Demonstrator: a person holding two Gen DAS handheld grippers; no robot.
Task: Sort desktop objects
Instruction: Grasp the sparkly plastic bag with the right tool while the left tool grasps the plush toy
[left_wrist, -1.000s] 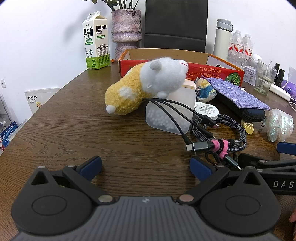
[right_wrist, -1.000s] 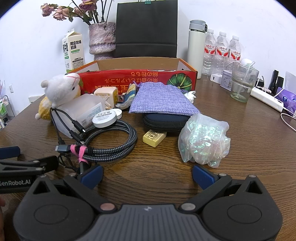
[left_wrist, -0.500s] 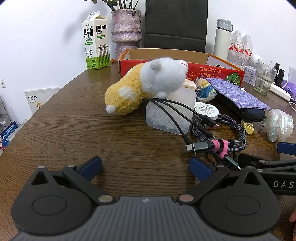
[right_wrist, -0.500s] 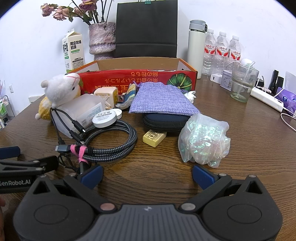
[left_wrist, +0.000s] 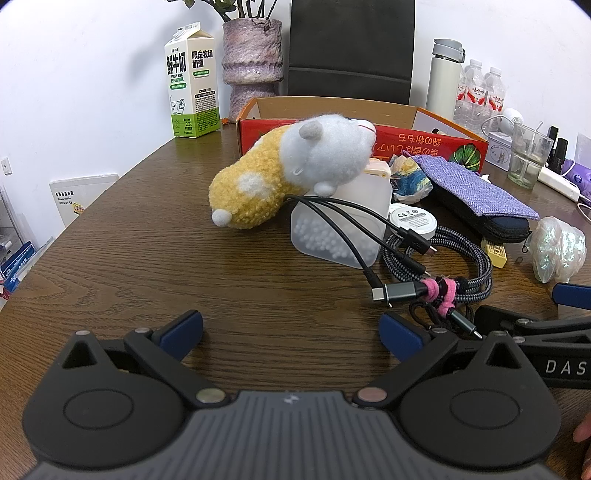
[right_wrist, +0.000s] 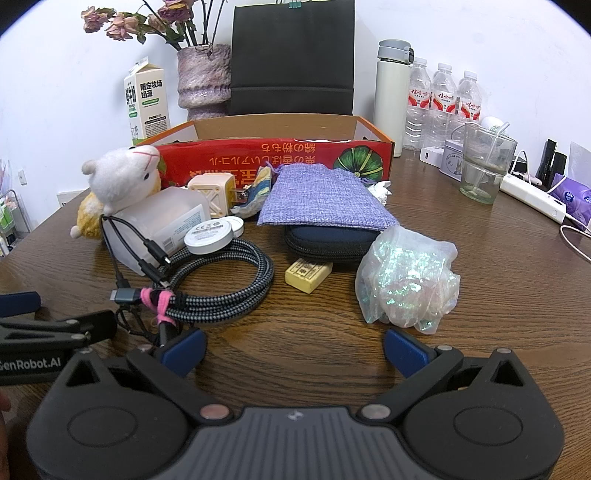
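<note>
though open, both grippers empty; box (right_wrist: 280, 127) interior hidden

Ahead-left of the right gripper (right_wrist: 293, 349): coiled braided cable (right_wrist: 225, 275), pink-tied. Ahead-right: crumpled iridescent bag (right_wrist: 406, 280). Farther ahead: plush toy (right_wrist: 118, 181) slumped over translucent box (right_wrist: 162, 221).

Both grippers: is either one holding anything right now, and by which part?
Nothing is held. The left gripper and right gripper are both open over bare table, short of the coiled cable.
</note>
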